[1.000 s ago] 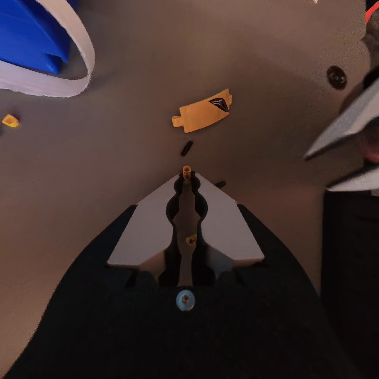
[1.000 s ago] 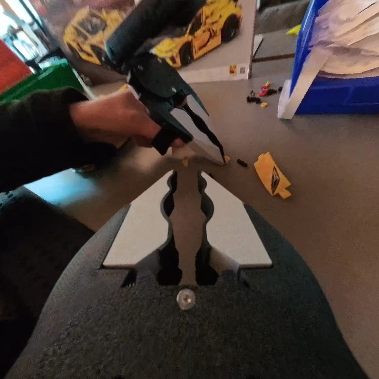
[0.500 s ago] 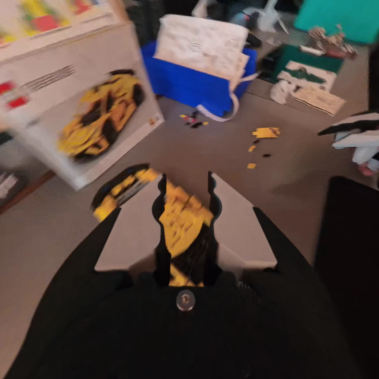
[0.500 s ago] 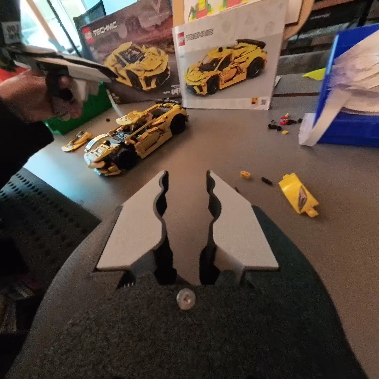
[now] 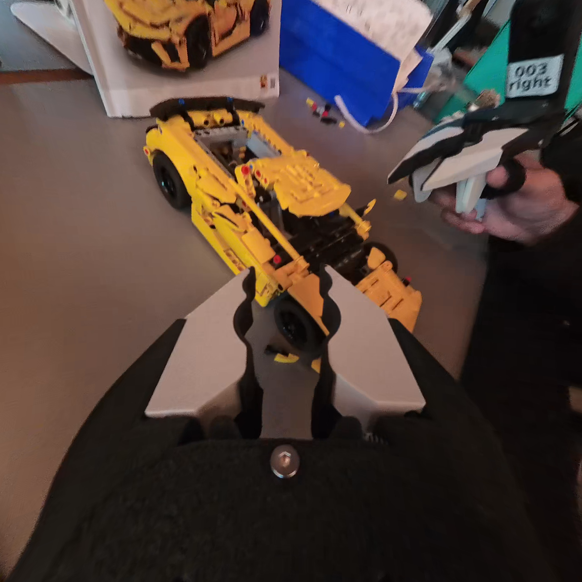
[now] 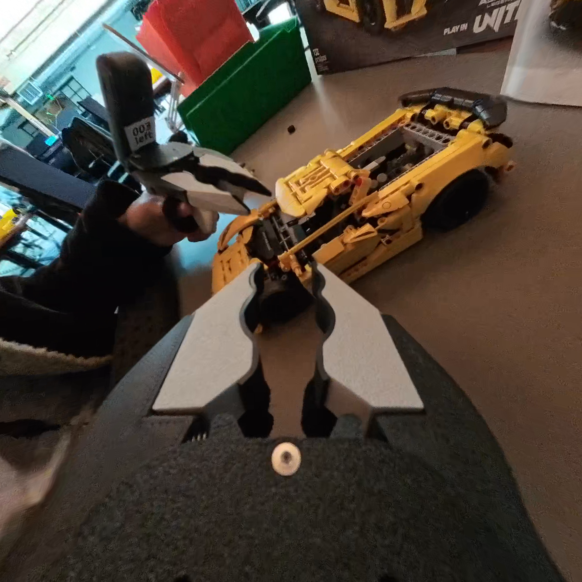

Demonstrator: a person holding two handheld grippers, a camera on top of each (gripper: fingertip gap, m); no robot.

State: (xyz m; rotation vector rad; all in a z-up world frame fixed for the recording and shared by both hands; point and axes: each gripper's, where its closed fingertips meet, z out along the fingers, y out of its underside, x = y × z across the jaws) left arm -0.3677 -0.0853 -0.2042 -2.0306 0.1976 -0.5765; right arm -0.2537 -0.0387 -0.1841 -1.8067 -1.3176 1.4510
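Yellow brick-built model car (image 5: 267,220), one only, is seen on the grey table (image 5: 78,252), half stripped: roof panel tilted up, engine bay bare, a long yellow rod lying across the cabin.

Left gripper (image 5: 285,277) is held with its jaws apart and nothing between them. It hangs above the car's front corner, and the front wheel (image 5: 296,324) is framed in the gap just beyond the tips. No contact is seen. Two small loose bits, one black and one yellow (image 5: 283,358), lie on the table under the gap. Ahead and left of this gripper a white booklet (image 5: 189,78) stands on edge; ahead and right, one blue bin (image 5: 333,56) with a few tiny loose pieces before it.

Right gripper (image 6: 286,267) is also spread and empty. It is set just short of the car's front side, with the rod's joint (image 6: 291,256) just past the tips; whether it touches cannot be told. To its left one green bin (image 6: 245,94) and one red one (image 6: 195,31) are seen; far ahead, one dark box (image 6: 393,37). A lone black piece (image 6: 291,128) lies by the green bin.

Judged on handling: light, rigid plastic, but the joints are fragile. The raised roof and rod would likely pop off under load. A hold low on the chassis sill or on a wheel is judged safest.
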